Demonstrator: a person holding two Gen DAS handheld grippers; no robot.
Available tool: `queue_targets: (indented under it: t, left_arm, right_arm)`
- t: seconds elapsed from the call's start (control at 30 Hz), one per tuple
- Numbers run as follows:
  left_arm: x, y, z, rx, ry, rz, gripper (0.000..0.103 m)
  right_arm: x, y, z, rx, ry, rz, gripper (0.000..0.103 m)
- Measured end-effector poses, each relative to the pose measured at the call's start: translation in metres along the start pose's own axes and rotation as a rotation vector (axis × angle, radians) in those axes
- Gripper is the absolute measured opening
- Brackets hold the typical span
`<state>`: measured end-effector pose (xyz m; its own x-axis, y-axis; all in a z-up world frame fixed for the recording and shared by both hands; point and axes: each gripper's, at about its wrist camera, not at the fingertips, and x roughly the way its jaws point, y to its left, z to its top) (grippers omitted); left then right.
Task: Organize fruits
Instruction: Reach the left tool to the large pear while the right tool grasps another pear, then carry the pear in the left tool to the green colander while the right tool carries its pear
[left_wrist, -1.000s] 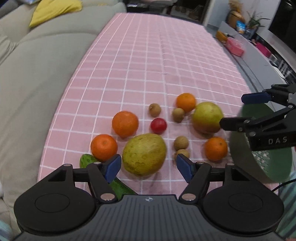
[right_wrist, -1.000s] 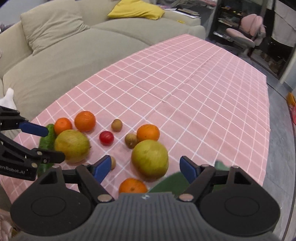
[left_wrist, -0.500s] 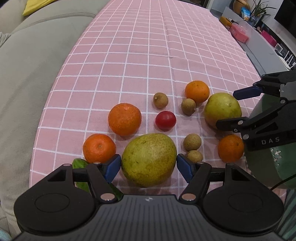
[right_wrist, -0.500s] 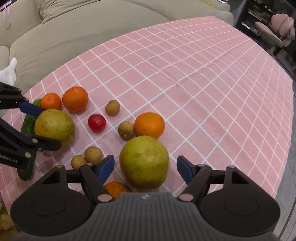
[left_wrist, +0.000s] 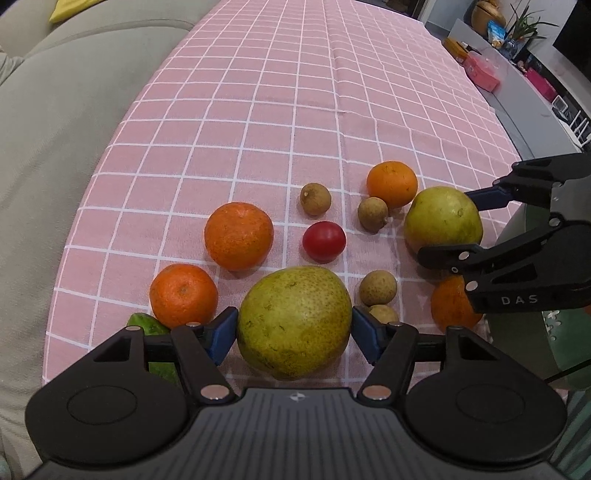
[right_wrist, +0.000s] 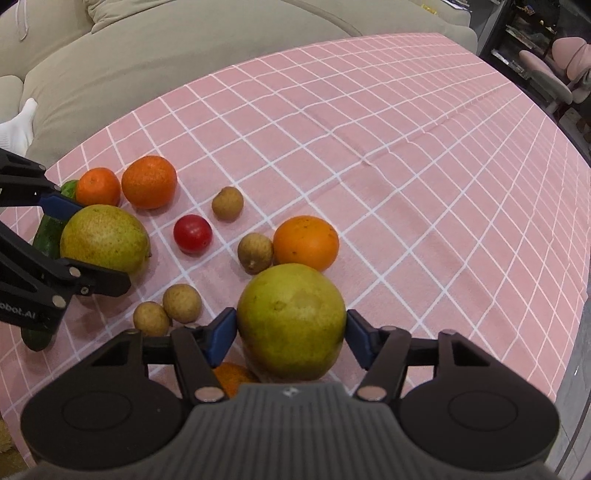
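Fruits lie clustered at the near end of a pink checked tablecloth, and each gripper has one large green-yellow pear between its fingers. The left gripper straddles the oval pear, its blue pads touching the fruit's flanks while the jaws are closing on it. The right gripper frames the rounder pear the same way, pads against both sides, its jaws likewise closing. Both pears seem to sit on the cloth, though the gripper bodies hide their undersides, so I cannot say for certain.

Between the two pears sits a red cherry tomato, with four small brown longans around it: one beyond it, one beside the far orange, and two touching each other just right of the oval pear. A large mandarin and a smaller one lie left of the oval pear, and a cucumber pokes out partly hidden behind the left finger. An orange rests just beyond the rounder pear, and another mandarin lies under the right gripper's arm. A green bowl stands at the table's right edge. A grey sofa runs along the far side.
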<state>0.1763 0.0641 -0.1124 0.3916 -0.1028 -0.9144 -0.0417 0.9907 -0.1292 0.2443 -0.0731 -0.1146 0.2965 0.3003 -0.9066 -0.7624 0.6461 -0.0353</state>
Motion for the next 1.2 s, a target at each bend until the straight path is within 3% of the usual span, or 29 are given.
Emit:
queue_targets:
  t: [0.23,0.4,0.5,0.67,0.83,1.03,1.2]
  left_arm:
    - [-0.029,-0.006,0.002,-0.021,-0.079,-0.019,0.076]
    - [-0.062,-0.024,0.01,-0.021,-0.148,-0.113,0.076]
    - [-0.074,-0.041,0.013,0.008,-0.151,-0.155,0.076]
    - [-0.075,-0.078,0.013,0.093,-0.14,-0.213,0.076]
    - [-0.057,-0.119,0.013,0.187,-0.065,-0.279,0.076]
    - [-0.033,-0.161,0.005,0.311,0.006,-0.301,0.076]
    - [-0.014,-0.179,0.001,0.375,0.064,-0.27,0.076]
  right_arm:
    - [-0.043,0.008,0.001,0.035,-0.114,-0.002,0.06]
    - [-0.094,0.012,-0.005,0.058,-0.18,-0.001,0.06]
    - [-0.119,0.006,-0.021,0.091,-0.185,-0.027,0.06]
    - [-0.147,-0.009,-0.062,0.139,-0.137,-0.098,0.06]
    - [-0.149,-0.023,-0.1,0.186,-0.064,-0.095,0.06]
    - [-0.123,-0.032,-0.128,0.199,0.005,-0.051,0.06]
    - [-0.105,-0.033,-0.132,0.135,0.056,-0.036,0.06]
